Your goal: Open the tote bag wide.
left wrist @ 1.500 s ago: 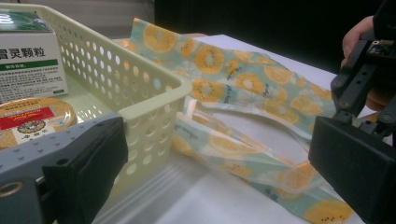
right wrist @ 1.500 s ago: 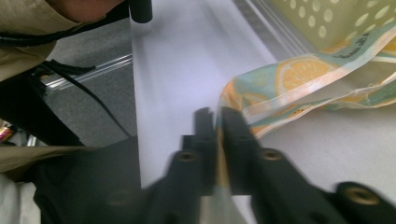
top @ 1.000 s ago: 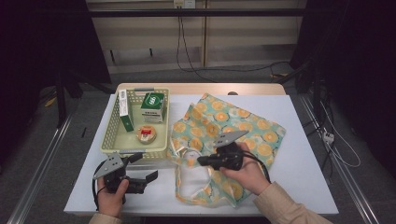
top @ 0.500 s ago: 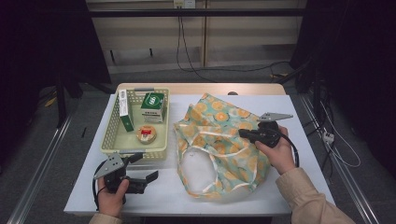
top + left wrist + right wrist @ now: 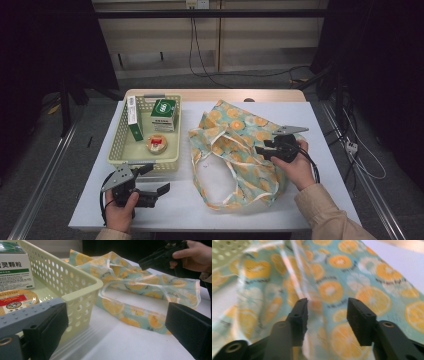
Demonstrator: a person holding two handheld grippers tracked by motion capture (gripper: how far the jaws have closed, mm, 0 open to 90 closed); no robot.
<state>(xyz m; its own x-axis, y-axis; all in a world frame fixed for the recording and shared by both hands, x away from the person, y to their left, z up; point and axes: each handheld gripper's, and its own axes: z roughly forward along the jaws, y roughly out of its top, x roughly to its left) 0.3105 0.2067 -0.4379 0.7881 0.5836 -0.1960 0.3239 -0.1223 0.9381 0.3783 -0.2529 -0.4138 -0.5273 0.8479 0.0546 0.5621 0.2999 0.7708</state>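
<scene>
1. Two grippers are at work over a white table (image 5: pixel 320 125). The right gripper (image 5: pixel 267 147) hovers at the right side of an orange-slice print tote bag (image 5: pixel 235 145); its jaws have just been opening and now stand partly apart with nothing pinched, the fabric lying just beyond them.
2. That bag lies crumpled mid-table, its white handles (image 5: pixel 220 200) looping towards the near edge.
3. At the near left, the left gripper (image 5: pixel 157 192) rests in the hand with its jaws wide and empty, just in front of a pale yellow basket (image 5: pixel 117 150).
4. Inside the basket sit a green-and-white medicine box (image 5: pixel 164 114), a slim box (image 5: pixel 133 117) and a round tin (image 5: pixel 156 144).
</scene>
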